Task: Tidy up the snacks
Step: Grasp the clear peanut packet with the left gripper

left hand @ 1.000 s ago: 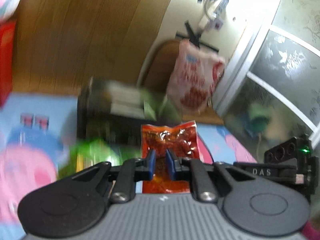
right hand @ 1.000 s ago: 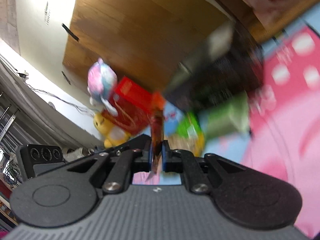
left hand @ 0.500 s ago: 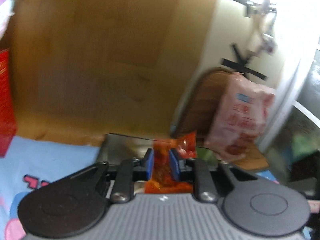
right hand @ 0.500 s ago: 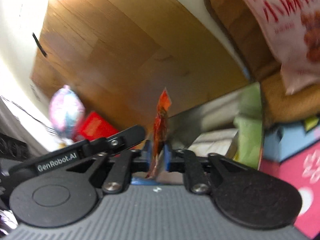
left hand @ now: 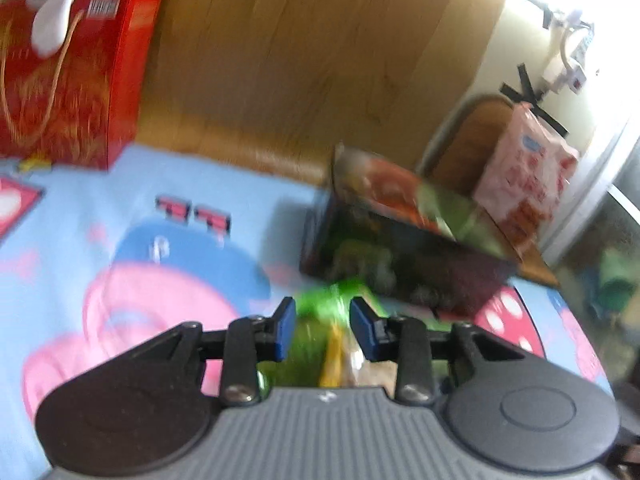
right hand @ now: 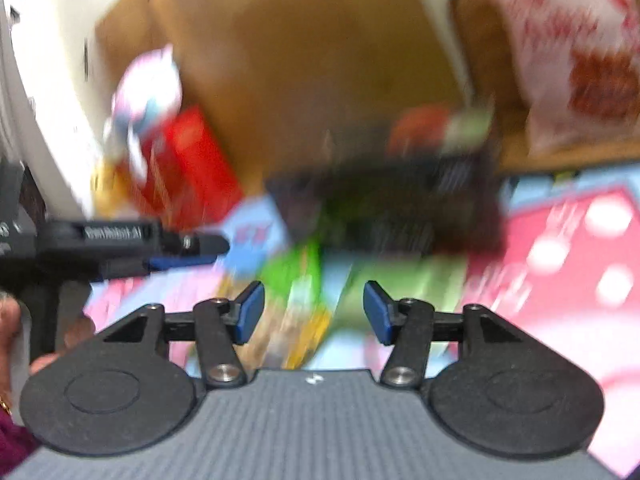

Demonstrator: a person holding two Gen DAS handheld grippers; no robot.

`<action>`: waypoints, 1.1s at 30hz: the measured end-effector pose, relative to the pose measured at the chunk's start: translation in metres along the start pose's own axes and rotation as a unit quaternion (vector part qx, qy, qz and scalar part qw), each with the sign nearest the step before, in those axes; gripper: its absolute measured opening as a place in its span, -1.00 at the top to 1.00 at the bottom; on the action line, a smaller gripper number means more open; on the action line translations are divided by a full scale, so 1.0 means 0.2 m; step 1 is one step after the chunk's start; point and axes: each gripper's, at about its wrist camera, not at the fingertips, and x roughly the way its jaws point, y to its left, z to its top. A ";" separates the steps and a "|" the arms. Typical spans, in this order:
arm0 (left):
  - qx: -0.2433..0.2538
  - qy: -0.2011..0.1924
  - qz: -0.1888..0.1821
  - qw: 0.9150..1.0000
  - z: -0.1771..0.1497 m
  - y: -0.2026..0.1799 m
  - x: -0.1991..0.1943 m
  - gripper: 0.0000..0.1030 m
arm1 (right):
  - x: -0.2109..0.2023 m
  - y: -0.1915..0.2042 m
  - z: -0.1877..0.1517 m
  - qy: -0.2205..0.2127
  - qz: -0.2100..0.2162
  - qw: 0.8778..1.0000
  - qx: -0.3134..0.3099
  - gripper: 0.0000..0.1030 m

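The picture is blurred by motion in both views. My left gripper [left hand: 324, 330] is opening and nothing is between its blue pads; it hangs over green snack packets [left hand: 332, 308] on the mat. My right gripper [right hand: 314, 316] is opening too, wider, with nothing held, above green packets [right hand: 296, 280]. Behind them stands a dark box [left hand: 404, 264] [right hand: 392, 208] with snacks in it, and a red packet [left hand: 394, 184] [right hand: 416, 128] lies on top. In the right wrist view, the left gripper [right hand: 188, 252] reaches in from the left.
A cartoon mat [left hand: 120, 240] in blue and pink covers the surface. A red gift box [left hand: 68, 80] stands at the back left before a wooden panel [left hand: 300, 60]. A pink-and-white plastic bag [left hand: 524, 176] sits on a chair at the right. A hand [right hand: 8, 320] shows at the left edge.
Both grippers were shut on one red snack packet and have opened; it has left their jaws. Both views have dropped from the wooden panel to the mat and the green packets.
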 end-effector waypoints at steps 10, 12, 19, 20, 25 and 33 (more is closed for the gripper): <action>0.034 0.041 0.002 0.999 -0.22 -0.10 -0.07 0.72 | -0.08 0.13 -0.12 0.035 0.007 0.999 0.006 0.28; 0.041 0.037 -0.009 0.998 -0.30 -0.11 -0.14 0.72 | -0.17 0.19 -0.19 0.034 0.003 0.999 -0.022 0.27; 0.071 0.036 -0.025 0.997 -0.61 -0.20 -0.43 0.67 | -0.46 0.29 -0.49 0.023 0.011 0.998 -0.062 0.23; 0.076 0.035 -0.024 0.996 -0.66 -0.21 -0.46 0.65 | -0.48 0.30 -0.52 0.020 0.013 0.998 -0.063 0.22; 0.100 0.038 -0.028 0.994 -0.84 -0.27 -0.58 0.44 | -0.57 0.35 -0.65 -0.003 -0.003 0.997 -0.080 -0.05; 0.071 0.025 -0.009 0.997 -0.85 -0.19 -0.65 0.24 | -0.60 0.46 -0.77 -0.076 -0.074 0.979 -0.176 -0.85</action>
